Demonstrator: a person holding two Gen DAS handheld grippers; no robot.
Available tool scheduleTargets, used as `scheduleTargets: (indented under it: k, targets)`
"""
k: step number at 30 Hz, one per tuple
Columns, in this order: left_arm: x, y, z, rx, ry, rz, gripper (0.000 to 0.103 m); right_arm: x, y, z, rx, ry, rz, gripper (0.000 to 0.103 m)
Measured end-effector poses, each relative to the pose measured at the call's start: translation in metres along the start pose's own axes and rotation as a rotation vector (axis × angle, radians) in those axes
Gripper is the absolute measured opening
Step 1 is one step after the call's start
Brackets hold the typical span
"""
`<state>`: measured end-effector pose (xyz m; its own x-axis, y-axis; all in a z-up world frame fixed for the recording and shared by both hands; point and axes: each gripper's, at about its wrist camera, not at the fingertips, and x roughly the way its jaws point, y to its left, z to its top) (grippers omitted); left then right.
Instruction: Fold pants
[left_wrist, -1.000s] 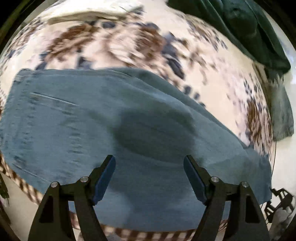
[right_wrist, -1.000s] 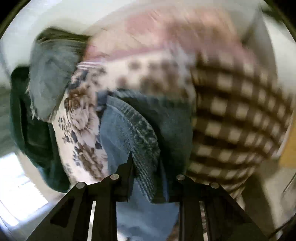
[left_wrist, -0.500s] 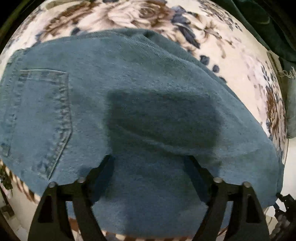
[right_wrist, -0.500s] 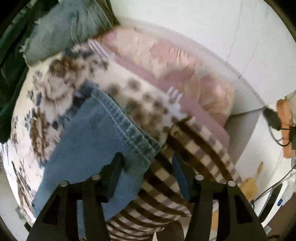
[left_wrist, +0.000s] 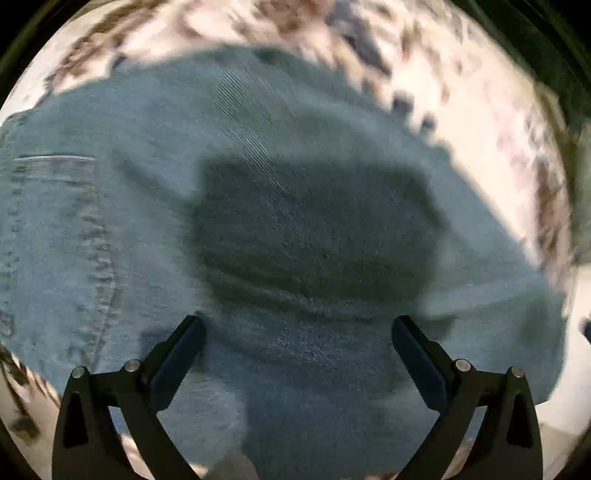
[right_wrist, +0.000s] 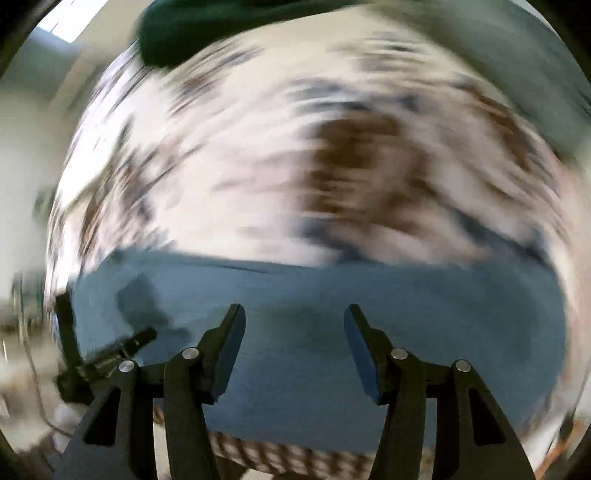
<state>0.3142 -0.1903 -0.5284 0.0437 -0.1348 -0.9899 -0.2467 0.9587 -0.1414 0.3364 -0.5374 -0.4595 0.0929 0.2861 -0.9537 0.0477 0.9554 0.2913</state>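
Both wide open, gripping nothing: left gripper (left_wrist: 297, 328) low centre over jeans (left_wrist: 258, 221), right gripper (right_wrist: 294, 317) nearer their far edge.

I see my left gripper (left_wrist: 297, 328) at the bottom of its frame, jaws spread wide, nothing between the pads. My right gripper (right_wrist: 294, 317) sits at the bottom centre of its frame, jaws parted too, though less widely, with nothing held.
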Motion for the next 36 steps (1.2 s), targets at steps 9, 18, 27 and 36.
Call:
scheduleTargets:
  k: [9,18,27,36]
  targets:
    - [-0.054,0.079,0.04,-0.04,-0.148,0.15,0.103,0.121,0.133,0.04,-0.36,0.247,-0.134,0.049]
    - [-0.054,0.155,0.045,-0.159,-0.132,0.147,0.103,0.098,0.135,0.031,-0.296,0.05,-0.254,0.002]
    - [-0.065,0.198,0.035,-0.158,-0.144,0.186,0.103,0.085,0.148,0.053,-0.174,0.122,-0.098,0.03]
    - [-0.067,0.219,0.058,-0.111,-0.162,0.27,0.103,0.164,0.274,0.047,-0.554,0.26,-0.15,0.029]
